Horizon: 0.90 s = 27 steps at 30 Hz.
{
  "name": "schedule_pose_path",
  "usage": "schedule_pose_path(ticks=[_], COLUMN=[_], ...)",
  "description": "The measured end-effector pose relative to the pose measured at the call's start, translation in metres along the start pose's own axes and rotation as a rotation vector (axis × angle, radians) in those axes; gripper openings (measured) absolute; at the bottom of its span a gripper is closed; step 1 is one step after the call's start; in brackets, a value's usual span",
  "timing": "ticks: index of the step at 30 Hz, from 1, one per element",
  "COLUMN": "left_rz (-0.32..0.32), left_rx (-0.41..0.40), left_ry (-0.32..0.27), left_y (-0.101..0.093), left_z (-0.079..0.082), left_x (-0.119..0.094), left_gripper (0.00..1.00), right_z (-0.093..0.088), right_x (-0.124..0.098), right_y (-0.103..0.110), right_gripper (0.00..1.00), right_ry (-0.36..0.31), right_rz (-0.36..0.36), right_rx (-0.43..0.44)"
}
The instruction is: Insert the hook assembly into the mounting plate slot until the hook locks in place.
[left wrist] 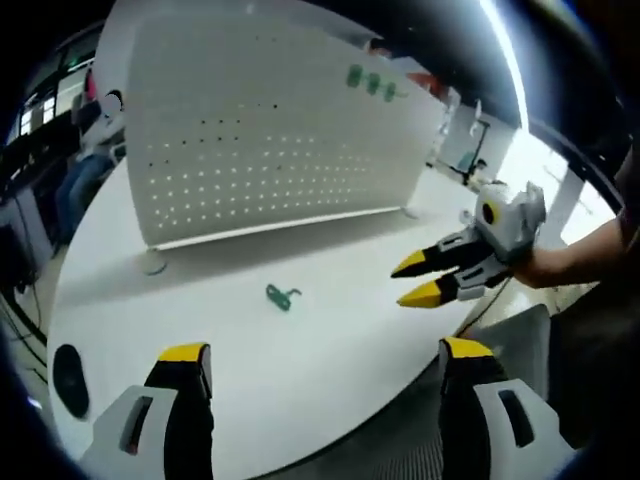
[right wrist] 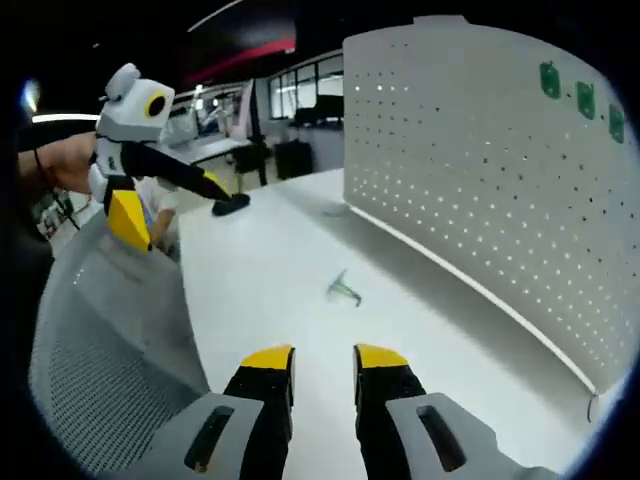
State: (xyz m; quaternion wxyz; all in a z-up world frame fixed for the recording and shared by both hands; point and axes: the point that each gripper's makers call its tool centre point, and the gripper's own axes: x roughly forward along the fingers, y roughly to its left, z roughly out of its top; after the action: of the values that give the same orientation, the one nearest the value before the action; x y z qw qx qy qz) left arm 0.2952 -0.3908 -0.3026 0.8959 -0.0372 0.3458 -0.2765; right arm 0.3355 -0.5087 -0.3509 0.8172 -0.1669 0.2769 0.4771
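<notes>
A small green hook (left wrist: 282, 296) (right wrist: 344, 290) lies loose on the white table (left wrist: 300, 380) (right wrist: 260, 290), in front of the upright white pegboard plate (left wrist: 260, 130) (right wrist: 480, 170). Three green hooks (left wrist: 370, 82) (right wrist: 585, 100) hang near the plate's top. My left gripper (left wrist: 325, 352) (right wrist: 175, 208) is open wide with nothing in it, nearer than the loose hook. My right gripper (right wrist: 324, 358) (left wrist: 413, 280) has its jaws a little apart and empty; it hovers right of the hook in the left gripper view.
A black round object (left wrist: 70, 380) (right wrist: 232, 205) sits near the table's edge. A grey mesh chair (right wrist: 90, 340) (left wrist: 520, 330) stands off the table's near side. The plate rests on round feet (left wrist: 152, 263). A seated person (left wrist: 85, 170) is beyond the table's far end.
</notes>
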Motion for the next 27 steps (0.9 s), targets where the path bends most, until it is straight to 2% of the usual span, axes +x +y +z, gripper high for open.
schedule_pose_path(ticks=[4,11,15,27], left_rz=[0.002,0.024,0.035,0.041], left_rx=[-0.013,-0.028,-0.040,-0.059], left_ry=[-0.014,-0.017,-0.012,-0.005], left_y=[0.004,0.015,0.022,0.029], left_z=[0.005,0.006,0.004,0.002], left_x=[0.000,-0.001,0.001,0.005], left_gripper=[0.97,0.96,0.96,0.94], right_z=[0.000,0.012,0.011,0.008], right_x=[0.022,0.060,0.080,0.116], right_y=[-0.007,-0.019,-0.025,-0.038], right_gripper=[0.19,0.19,0.19,0.17], right_ry=[0.046,0.070,0.090,0.146], right_rz=[0.034,0.076,0.078,0.112], right_rx=[-0.037,-0.108,-0.075,-0.141])
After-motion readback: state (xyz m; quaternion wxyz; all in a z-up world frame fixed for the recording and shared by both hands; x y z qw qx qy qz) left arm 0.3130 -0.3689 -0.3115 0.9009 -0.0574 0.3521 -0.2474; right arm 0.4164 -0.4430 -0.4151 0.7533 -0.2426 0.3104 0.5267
